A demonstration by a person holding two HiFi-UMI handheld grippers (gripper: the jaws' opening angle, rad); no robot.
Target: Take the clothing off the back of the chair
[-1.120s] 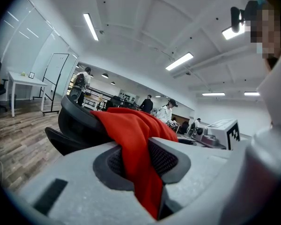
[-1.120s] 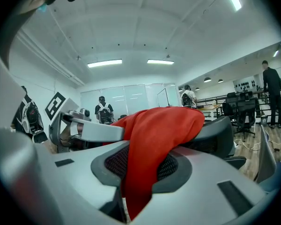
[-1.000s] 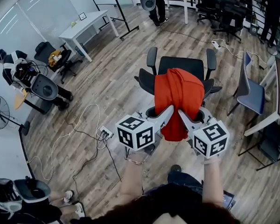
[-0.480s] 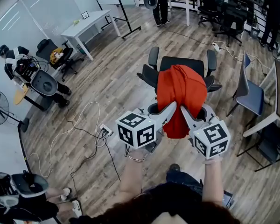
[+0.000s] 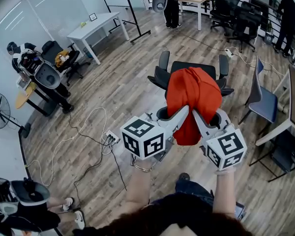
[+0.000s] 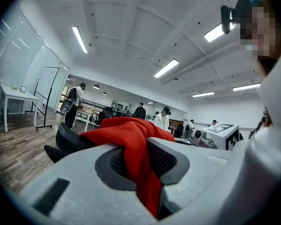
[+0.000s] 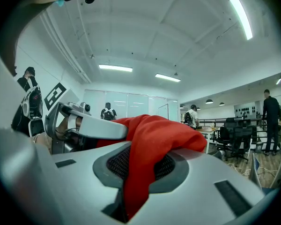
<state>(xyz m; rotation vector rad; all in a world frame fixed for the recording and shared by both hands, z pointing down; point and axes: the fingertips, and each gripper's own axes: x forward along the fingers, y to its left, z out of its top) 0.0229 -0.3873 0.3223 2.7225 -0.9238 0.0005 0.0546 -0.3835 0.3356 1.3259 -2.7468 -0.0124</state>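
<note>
Now, well to the left of the black swivel office chair (image 5: 162, 63), a white rectangular table (image 5: 96, 26) is standing on the wood-plank floor (image 5: 118, 82). Nearer to me, still left of the chair, a white power strip (image 5: 110, 140) is lying on that floor with its cables trailing away.

I am holding my left gripper (image 5: 185, 110) roughly level at the near side of the chair's back. Its jaws are clamping a fold of the red cloth garment (image 5: 194, 92). In the left gripper view the red cloth (image 6: 138, 158) is running down between the dark pads (image 6: 165, 159), squeezed tight.

The garment is draping over the top of the chair's back, hiding it, and is hanging down the near side to just below both gripper tips. I cannot tell whether it is resting on the back.

Just to the right, close beside the left one, my right gripper (image 5: 195, 113) is gripping another fold of the same garment. In the right gripper view the cloth (image 7: 145, 144) is bulging over the jaws and pinching down between them.

Right of the black chair, apart from it, a blue-grey chair (image 5: 265, 100) is standing.
</note>
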